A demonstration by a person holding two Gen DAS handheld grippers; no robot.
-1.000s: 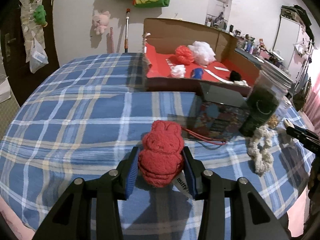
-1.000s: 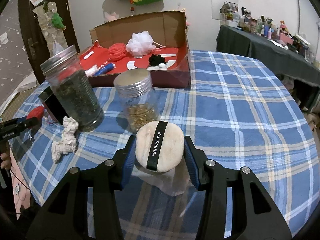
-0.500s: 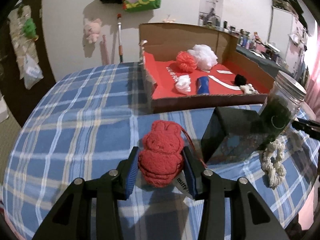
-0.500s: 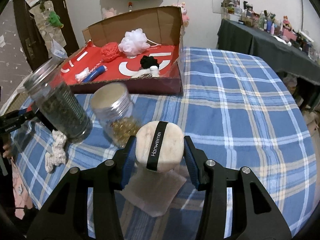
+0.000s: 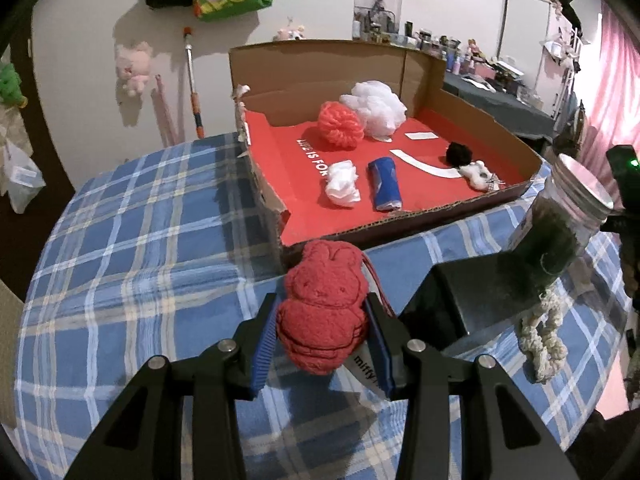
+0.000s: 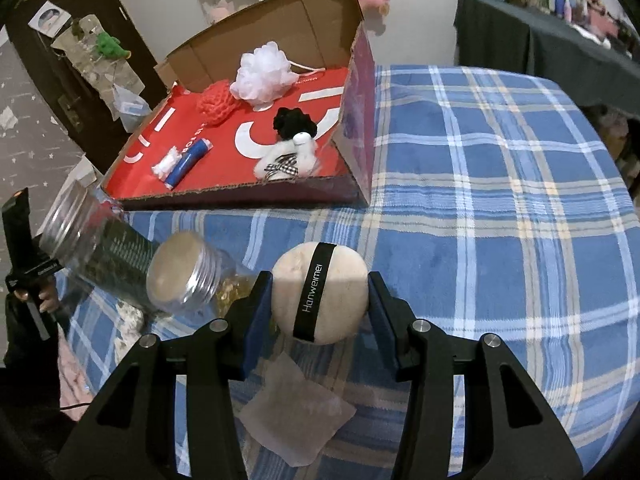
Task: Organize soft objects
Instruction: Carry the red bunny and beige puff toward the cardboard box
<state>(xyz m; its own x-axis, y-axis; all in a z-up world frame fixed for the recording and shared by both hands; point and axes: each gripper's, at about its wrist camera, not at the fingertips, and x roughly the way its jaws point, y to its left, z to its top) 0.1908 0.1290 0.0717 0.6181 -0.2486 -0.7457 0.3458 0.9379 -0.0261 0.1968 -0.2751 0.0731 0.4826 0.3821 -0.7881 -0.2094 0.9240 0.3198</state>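
Red terry rabbit toy [image 5: 323, 312] is pinched between the pads of the left gripper [image 5: 322, 340], and the right gripper [image 6: 319, 306] squeezes a round beige powder puff [image 6: 319, 292] by its sides, both carried above the checked tablecloth [image 6: 500, 208]. Farther off, the cardboard box [image 5: 400, 224] already holds other soft things, so probably both go there.
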